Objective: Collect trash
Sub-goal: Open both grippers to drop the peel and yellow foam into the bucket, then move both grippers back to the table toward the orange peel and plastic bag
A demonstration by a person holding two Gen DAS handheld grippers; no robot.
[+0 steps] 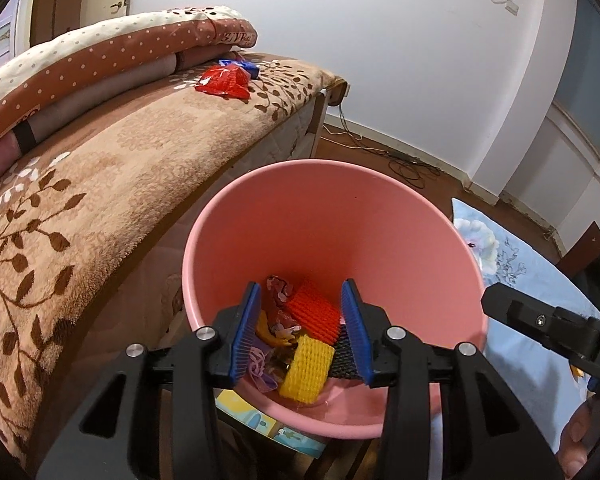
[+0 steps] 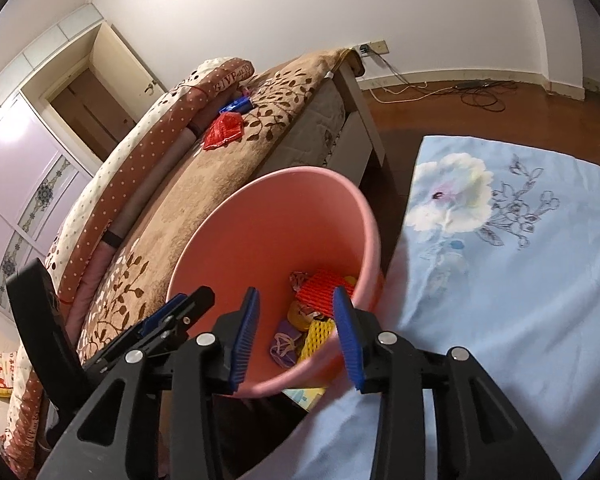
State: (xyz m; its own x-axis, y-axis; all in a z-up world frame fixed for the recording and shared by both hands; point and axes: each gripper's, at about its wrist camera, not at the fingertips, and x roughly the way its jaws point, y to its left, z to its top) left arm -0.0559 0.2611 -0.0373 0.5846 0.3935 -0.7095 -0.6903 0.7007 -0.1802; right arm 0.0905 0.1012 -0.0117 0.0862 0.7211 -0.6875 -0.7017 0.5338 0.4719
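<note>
Filling most of the upper left of the frame, the bed (image 1: 140,168) carries a red wrapper (image 1: 224,82) and a blue wrapper (image 1: 244,66), not yet collected. Low in the centre, the pink bin (image 1: 340,216) holds foam nets and scraps. Both left tongs (image 1: 304,332) and right tongs (image 2: 296,336) hang spread and empty above it; the drop looks done. Next comes reaching for the red wrapper.

Pink bin (image 1: 332,216) smooth plastic; bed blanket (image 1: 112,184) plush cloth; red wrapper (image 1: 224,82) glossy.
</note>
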